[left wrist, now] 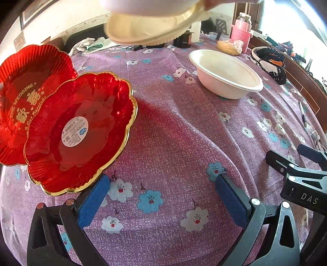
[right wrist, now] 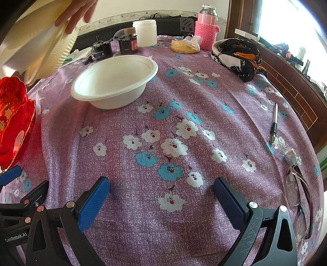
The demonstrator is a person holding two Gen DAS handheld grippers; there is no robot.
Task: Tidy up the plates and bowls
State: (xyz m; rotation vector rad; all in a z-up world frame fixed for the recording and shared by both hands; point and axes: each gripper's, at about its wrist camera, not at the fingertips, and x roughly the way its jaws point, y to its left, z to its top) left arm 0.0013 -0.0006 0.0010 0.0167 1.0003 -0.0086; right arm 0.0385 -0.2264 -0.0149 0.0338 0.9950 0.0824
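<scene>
Purple floral tablecloth (right wrist: pixel 184 86), cluttered far edge. I read task barely begun: two red gold-rimmed flower plates (left wrist: pixel 79 133) overlapping at left, white round bowl (right wrist: pixel 114 81) alone mid-table. Left gripper (left wrist: pixel 163 196) and right gripper (right wrist: pixel 161 198) both spread, empty. Bare hand (right wrist: pixel 79 12) holds cream ribbed plates (left wrist: pixel 151 28) above table.

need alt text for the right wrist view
An open right gripper hovers over a purple flowered tablecloth, with a white bowl ahead. Red plates sit at the left edge, a pen and glasses at right.
</scene>
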